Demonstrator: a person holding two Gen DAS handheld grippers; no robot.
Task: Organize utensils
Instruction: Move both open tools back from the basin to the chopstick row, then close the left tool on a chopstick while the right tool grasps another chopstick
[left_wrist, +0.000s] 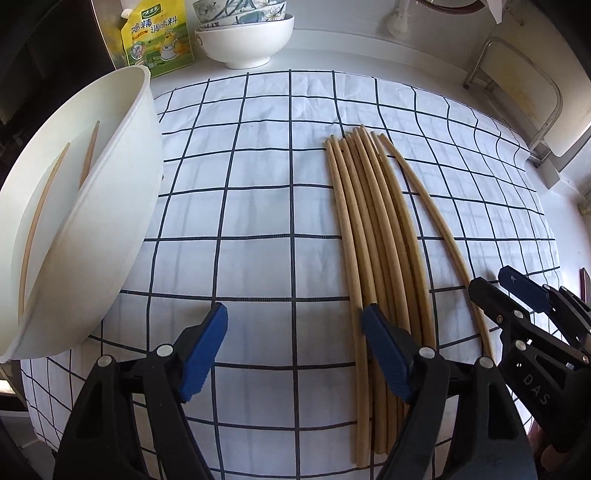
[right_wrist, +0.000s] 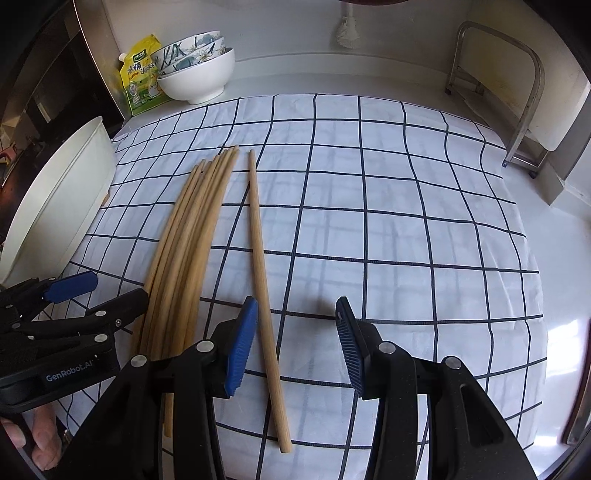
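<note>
Several wooden chopsticks (left_wrist: 373, 221) lie bundled lengthwise on a blue-checked white cloth (left_wrist: 258, 184). One chopstick (right_wrist: 258, 258) lies apart, just right of the bundle (right_wrist: 195, 229). A white tub (left_wrist: 92, 221) at the left leans on its side and holds two chopsticks (left_wrist: 40, 221). My left gripper (left_wrist: 293, 314) is open over bare cloth, its right finger over the bundle's left edge. My right gripper (right_wrist: 295, 306) is open with the single chopstick between its jaws, close to the left pad, which does not press on it. Each gripper shows in the other's view, the right gripper (left_wrist: 493, 280) and the left gripper (right_wrist: 118, 286).
Stacked bowls (left_wrist: 243, 40) and a yellow seasoning pouch (left_wrist: 155, 33) stand at the back left of the counter. A metal rack (left_wrist: 517, 92) stands at the back right. A hand (right_wrist: 40, 435) shows at the lower left of the right wrist view.
</note>
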